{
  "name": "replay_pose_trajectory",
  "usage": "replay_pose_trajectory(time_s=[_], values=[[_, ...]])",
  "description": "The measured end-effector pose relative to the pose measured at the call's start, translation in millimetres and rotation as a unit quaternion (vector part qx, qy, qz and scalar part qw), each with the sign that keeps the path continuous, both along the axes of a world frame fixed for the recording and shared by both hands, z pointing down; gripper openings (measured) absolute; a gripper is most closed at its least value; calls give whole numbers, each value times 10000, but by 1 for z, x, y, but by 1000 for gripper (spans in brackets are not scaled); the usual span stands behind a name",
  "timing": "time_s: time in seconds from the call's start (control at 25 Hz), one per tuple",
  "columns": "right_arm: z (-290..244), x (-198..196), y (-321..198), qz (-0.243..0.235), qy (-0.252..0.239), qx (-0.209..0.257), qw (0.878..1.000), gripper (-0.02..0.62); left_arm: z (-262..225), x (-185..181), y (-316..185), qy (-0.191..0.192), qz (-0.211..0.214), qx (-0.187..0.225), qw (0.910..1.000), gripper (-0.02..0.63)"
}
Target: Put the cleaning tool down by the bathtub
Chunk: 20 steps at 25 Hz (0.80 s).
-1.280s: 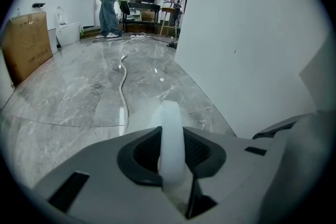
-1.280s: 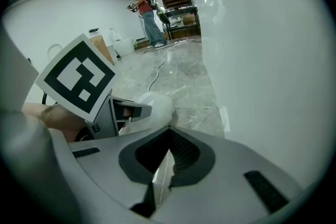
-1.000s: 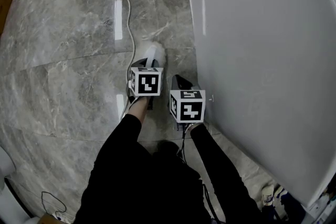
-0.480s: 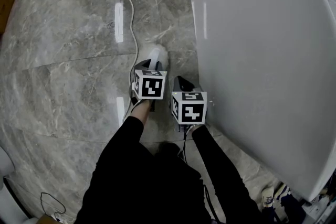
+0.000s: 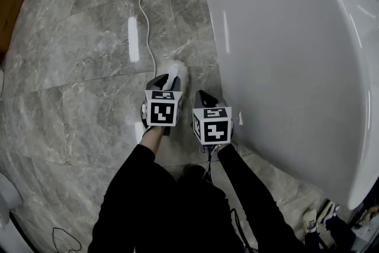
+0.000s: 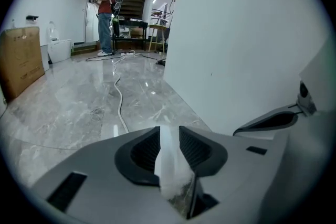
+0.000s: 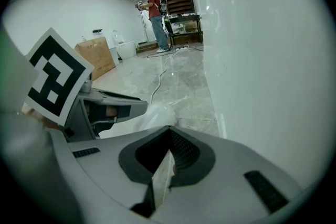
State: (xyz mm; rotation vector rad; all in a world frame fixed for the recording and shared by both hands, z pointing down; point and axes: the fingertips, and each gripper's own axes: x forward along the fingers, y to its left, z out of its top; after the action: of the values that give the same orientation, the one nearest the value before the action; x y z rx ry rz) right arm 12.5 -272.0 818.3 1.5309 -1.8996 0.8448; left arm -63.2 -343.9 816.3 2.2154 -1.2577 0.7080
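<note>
The cleaning tool (image 5: 176,73) is a white, partly see-through piece lying low over the marble floor, just left of the white bathtub (image 5: 284,56). My left gripper (image 5: 169,83) has the tool's handle (image 6: 169,157) between its pads. Its jaws are opening, and the handle still fills the gap and touches both pads. My right gripper (image 5: 204,96) hangs beside it, closer to the bathtub wall (image 7: 262,60). Its jaws (image 7: 169,131) are shut with nothing in them. In the right gripper view the tool's white end (image 7: 149,113) shows past the left gripper's body.
A white cable (image 5: 142,15) runs along the floor away from me. A cardboard box (image 6: 21,60) stands at the far left. Two people (image 6: 107,8) stand in the background. Small bottles (image 5: 311,222) sit at the tub's near end.
The left gripper with the tool has shifted slightly toward me and lower. The right gripper has stayed next to the tub. The head view now shows more of the tub.
</note>
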Motion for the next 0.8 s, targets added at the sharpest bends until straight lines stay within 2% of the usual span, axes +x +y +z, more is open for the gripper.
replay_pose_trajectory(time_s=[0.08, 0.32, 0.52, 0.8], values=[[-7, -3, 0, -21, -13, 60, 10000, -1, -13, -2, 2, 48, 112, 113, 9999, 119], [-22, -7, 3, -66, -44, 177, 9998, -2, -49, -13, 1, 325, 260, 413, 9983, 11], [-31, -5, 8, 16, -83, 256, 9996, -1, -80, -25, 1, 720, 204, 487, 9960, 8], [-38, -4, 15, 86, -102, 312, 9994, -2, -103, -34, 13, 866, 205, 638, 9940, 8]])
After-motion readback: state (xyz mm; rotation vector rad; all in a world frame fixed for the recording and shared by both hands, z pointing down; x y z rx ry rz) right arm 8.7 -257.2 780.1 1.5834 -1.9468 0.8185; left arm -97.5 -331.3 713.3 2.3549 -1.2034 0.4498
